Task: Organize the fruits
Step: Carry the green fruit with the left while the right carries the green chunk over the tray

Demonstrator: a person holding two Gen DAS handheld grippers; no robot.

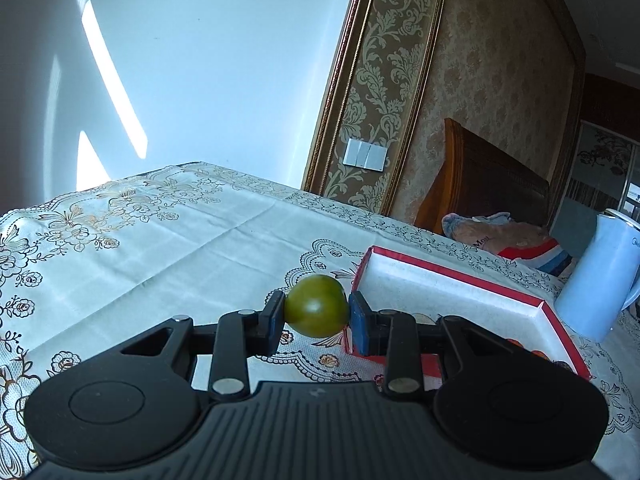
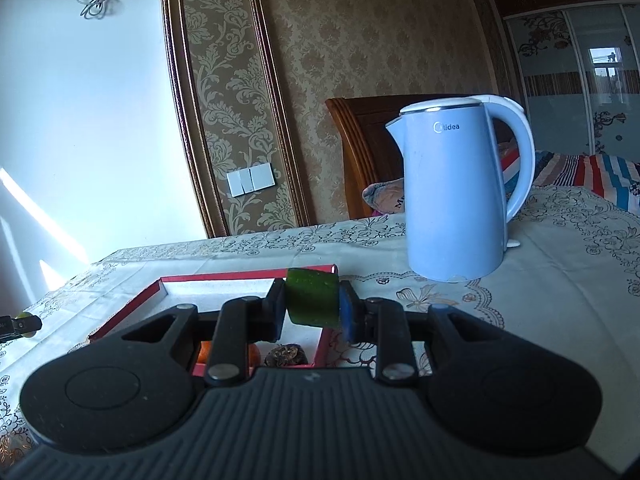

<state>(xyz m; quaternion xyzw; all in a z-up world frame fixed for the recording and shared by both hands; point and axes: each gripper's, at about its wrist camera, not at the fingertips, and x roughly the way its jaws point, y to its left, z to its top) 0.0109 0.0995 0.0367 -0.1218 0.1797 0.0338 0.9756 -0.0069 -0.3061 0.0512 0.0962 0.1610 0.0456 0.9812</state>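
Note:
My left gripper is shut on a round green fruit and holds it above the tablecloth, just left of the red box. My right gripper is shut on a dark green cucumber piece over the near right part of the same red box, which has a white lining. Orange fruits and a brown dried fruit lie in the box, partly hidden by the gripper. The left gripper's tip shows at the far left of the right wrist view.
A light blue electric kettle stands on the table behind and right of the box; it also shows in the left wrist view. A floral tablecloth covers the table. A wall, a wooden headboard and a bed lie beyond.

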